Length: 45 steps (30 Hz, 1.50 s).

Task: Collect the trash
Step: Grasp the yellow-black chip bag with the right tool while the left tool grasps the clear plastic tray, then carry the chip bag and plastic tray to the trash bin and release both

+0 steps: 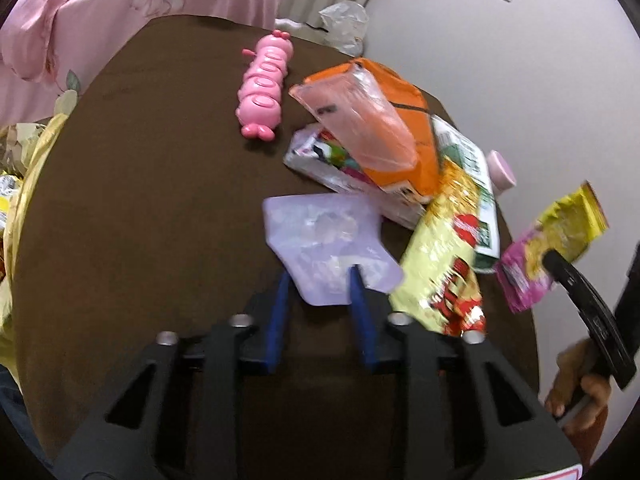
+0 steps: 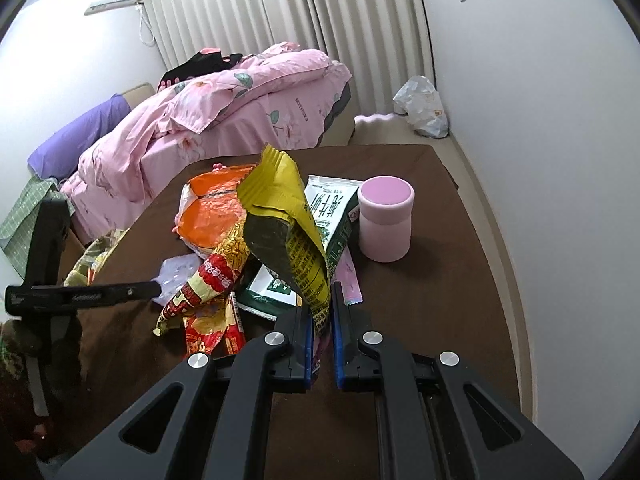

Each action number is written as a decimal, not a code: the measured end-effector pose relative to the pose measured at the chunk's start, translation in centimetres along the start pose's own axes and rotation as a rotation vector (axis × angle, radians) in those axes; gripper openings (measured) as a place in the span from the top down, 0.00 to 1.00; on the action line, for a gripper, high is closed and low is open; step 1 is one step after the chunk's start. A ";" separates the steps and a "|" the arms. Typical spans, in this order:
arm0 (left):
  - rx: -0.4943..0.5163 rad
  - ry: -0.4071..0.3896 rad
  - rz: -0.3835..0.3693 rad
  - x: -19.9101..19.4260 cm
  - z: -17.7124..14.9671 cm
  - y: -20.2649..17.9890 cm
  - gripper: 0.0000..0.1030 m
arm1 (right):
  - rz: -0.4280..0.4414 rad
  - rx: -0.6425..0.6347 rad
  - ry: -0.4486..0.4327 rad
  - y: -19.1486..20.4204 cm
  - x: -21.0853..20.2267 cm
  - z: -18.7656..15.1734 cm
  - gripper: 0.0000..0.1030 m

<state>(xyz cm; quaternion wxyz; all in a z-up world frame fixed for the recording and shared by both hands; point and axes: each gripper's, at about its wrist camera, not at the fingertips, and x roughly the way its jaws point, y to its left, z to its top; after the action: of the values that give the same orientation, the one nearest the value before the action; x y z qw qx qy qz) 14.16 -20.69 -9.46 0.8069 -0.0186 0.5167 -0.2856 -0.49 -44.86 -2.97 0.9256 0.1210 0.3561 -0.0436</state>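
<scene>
A pile of wrappers lies on the brown table. My left gripper is open, its blue fingers straddling the near edge of a lilac plastic blister tray. My right gripper is shut on a yellow and purple snack wrapper, held up above the table; it also shows in the left wrist view. An orange bag, a yellow-red noodle packet and a green-white carton lie in the pile.
A pink caterpillar toy lies at the far side of the table. A pink lidded jar stands right of the pile. A bed with pink bedding is beyond the table. A yellow bag hangs at the left edge.
</scene>
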 end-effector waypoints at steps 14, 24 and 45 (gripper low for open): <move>0.102 -0.126 0.035 -5.1 -0.5 -0.4 0.98 | 0.034 -0.096 -0.041 3.2 -1.7 1.6 0.91; 0.086 -0.239 0.036 -10.9 -1.7 1.3 0.98 | 0.093 -0.177 -0.065 7.9 -2.9 3.0 0.91; -0.311 -0.315 0.308 -18.6 -4.2 23.0 0.98 | 0.492 -0.532 0.088 31.1 7.8 8.1 0.91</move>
<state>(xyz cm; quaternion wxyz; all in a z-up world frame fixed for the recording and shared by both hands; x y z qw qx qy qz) 15.13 8.61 -3.60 0.8987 -0.1078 0.4193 -0.0702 15.68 -16.81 3.61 0.8912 -0.0402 0.3549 0.2796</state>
